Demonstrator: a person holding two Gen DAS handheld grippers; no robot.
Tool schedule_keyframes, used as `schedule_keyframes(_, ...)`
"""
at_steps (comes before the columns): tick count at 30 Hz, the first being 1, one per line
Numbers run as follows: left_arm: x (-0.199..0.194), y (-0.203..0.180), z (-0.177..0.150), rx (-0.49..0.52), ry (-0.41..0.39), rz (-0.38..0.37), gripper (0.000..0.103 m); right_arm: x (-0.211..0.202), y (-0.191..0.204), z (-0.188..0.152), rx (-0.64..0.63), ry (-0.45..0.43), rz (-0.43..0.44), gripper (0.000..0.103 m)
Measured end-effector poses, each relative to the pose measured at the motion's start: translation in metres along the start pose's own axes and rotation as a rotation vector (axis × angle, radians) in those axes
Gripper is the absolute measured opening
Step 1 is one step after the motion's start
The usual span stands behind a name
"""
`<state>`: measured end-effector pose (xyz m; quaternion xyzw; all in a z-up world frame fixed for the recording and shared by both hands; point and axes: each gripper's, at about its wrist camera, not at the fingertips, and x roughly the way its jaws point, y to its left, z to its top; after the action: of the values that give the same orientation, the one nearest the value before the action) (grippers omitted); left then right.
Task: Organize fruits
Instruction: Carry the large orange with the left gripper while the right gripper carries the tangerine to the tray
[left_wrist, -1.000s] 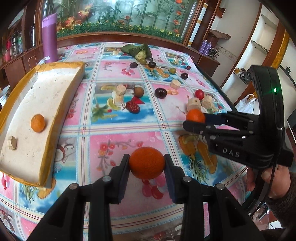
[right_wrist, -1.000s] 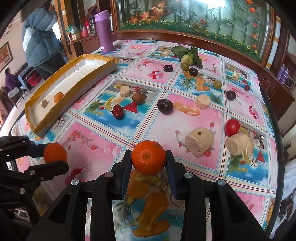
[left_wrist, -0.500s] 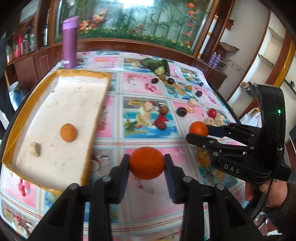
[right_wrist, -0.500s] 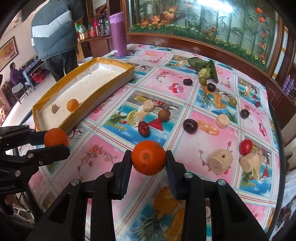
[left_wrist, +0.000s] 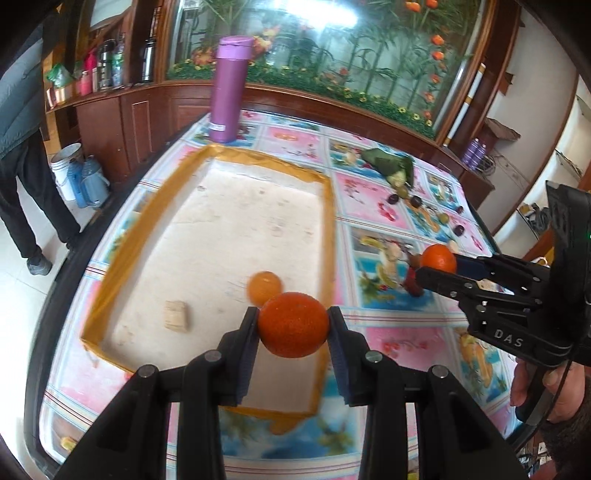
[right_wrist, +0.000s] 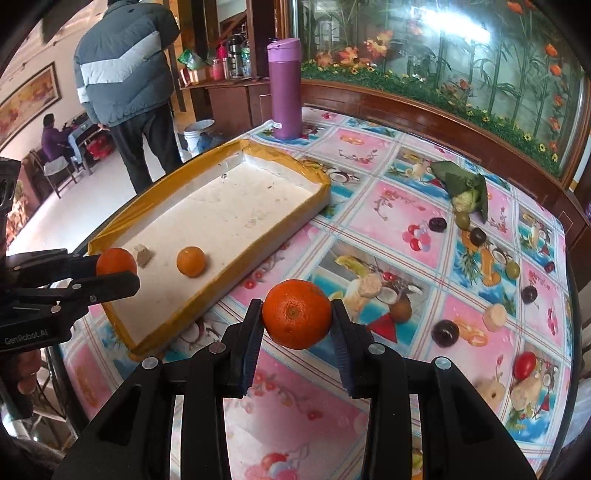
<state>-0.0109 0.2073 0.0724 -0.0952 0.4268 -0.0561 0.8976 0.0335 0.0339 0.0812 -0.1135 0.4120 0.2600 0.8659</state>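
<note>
The left gripper (left_wrist: 293, 325) is pinching a deep-orange tangerine (left_wrist: 293, 324) between its two pads, jaws closed only as far as the fruit allows, and it is hanging over the near right part of the tray (left_wrist: 327, 221). The right gripper (right_wrist: 297, 315) is clamping a second tangerine (right_wrist: 296, 314) the same way, its stem dimple facing the camera (the fruit is nearly round, so it has no clear long axis), and this one is hovering above the flowered tablecloth (right_wrist: 388, 206) just outside the tray's long right wall.

Inside the tray, a paler orange fruit (left_wrist: 264, 286) is lying just beyond the left gripper's tangerine, and a small tan block (left_wrist: 176, 314) is sitting to its left. The tray itself, white inside with yellow-brown tape on the rim, is running lengthwise away from the person toward a purple flask (left_wrist: 227, 88) standing upright past its far end.

Farther right on the cloth, loose pieces are lying scattered: a red tomato (right_wrist: 524, 364), dark plums (right_wrist: 445, 333), pale chunks (right_wrist: 495, 316), green olives (right_wrist: 462, 220) and a leafy cauliflower (right_wrist: 466, 192). A person in a grey jacket (right_wrist: 122, 62) is standing beyond the table.
</note>
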Motion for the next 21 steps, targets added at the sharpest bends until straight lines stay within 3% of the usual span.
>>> schedule_keyframes(9,0.022,0.045,0.029,-0.041,0.014,0.072,0.039,0.035,0.038,0.05,-0.072,-0.022,0.04,0.035)
schedule_keyframes(21,0.062,0.073,0.049,-0.072,0.082,0.115,0.039,0.112,0.05,0.076,-0.023,0.072,0.061,0.035)
